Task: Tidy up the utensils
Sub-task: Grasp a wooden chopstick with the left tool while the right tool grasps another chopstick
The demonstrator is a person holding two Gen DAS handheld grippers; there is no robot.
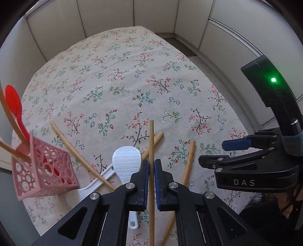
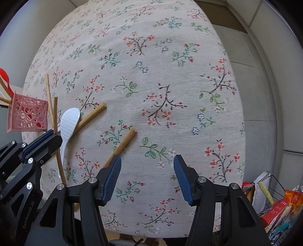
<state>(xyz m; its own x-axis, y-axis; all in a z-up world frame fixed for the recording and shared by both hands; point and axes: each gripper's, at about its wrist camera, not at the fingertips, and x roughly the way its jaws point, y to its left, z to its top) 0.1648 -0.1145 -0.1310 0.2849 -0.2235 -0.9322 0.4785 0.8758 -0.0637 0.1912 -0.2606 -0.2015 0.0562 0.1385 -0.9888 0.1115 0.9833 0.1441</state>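
My left gripper (image 1: pixel 151 167) is shut on a thin wooden stick (image 1: pixel 151 143) that runs up between its blue pads. A pink perforated basket (image 1: pixel 44 168) stands at the left, holding a red spoon (image 1: pixel 14 106) and wooden sticks. A white rice paddle (image 1: pixel 126 160) lies just left of the left gripper, over other wooden sticks (image 1: pixel 187 166). My right gripper (image 2: pixel 147 170) is open and empty above the floral tablecloth (image 2: pixel 151 75), beside a thick wooden stick (image 2: pixel 123 144). The basket (image 2: pixel 28 115), paddle (image 2: pixel 68 123) and left gripper (image 2: pixel 45 140) also show in the right wrist view.
Another wooden stick (image 1: pixel 75 153) lies slanted beside the basket. The right gripper's body (image 1: pixel 255 166) shows at the right of the left wrist view. A wire rack with food packets (image 2: pixel 274 204) stands on the floor past the table's right edge. White cabinet panels (image 1: pixel 132 13) surround the table.
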